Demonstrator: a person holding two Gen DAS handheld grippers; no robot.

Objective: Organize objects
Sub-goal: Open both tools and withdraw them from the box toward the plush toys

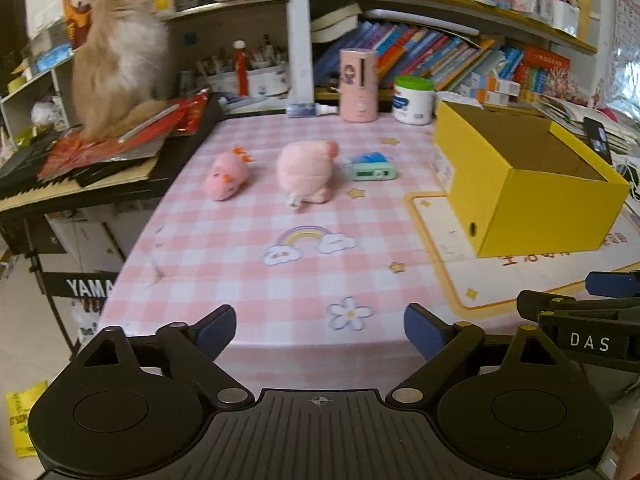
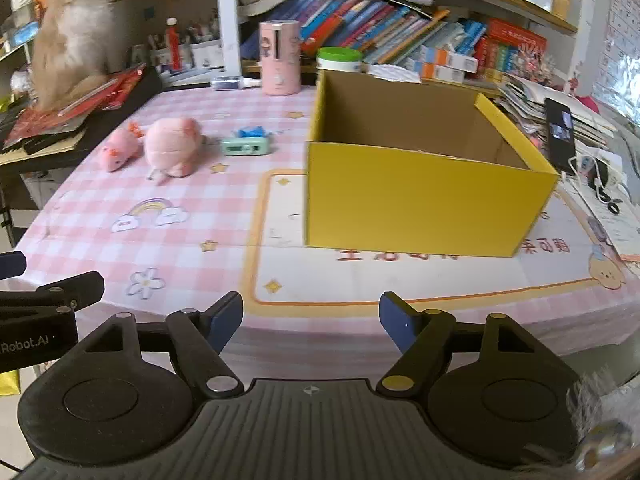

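Observation:
On the pink checked tablecloth (image 1: pixel 224 280) lie a small pink plush with orange tufts (image 1: pixel 226 176), a bigger pink plush (image 1: pixel 306 170) and a small mint-green device (image 1: pixel 374 172) with a blue thing behind it. An open, empty yellow box (image 1: pixel 532 184) stands to their right. The same things show in the right wrist view: small plush (image 2: pixel 120 150), big plush (image 2: pixel 172 146), device (image 2: pixel 246 145), box (image 2: pixel 424 172). My left gripper (image 1: pixel 320 330) and right gripper (image 2: pixel 311 317) are both open and empty, at the table's near edge.
A fluffy cat (image 1: pixel 120 56) sits on red papers on a keyboard left of the table. A pink cylinder (image 1: pixel 358 84) and a green-lidded jar (image 1: pixel 414 100) stand at the back, before bookshelves. A phone (image 2: pixel 560 132), cables and papers lie right of the box.

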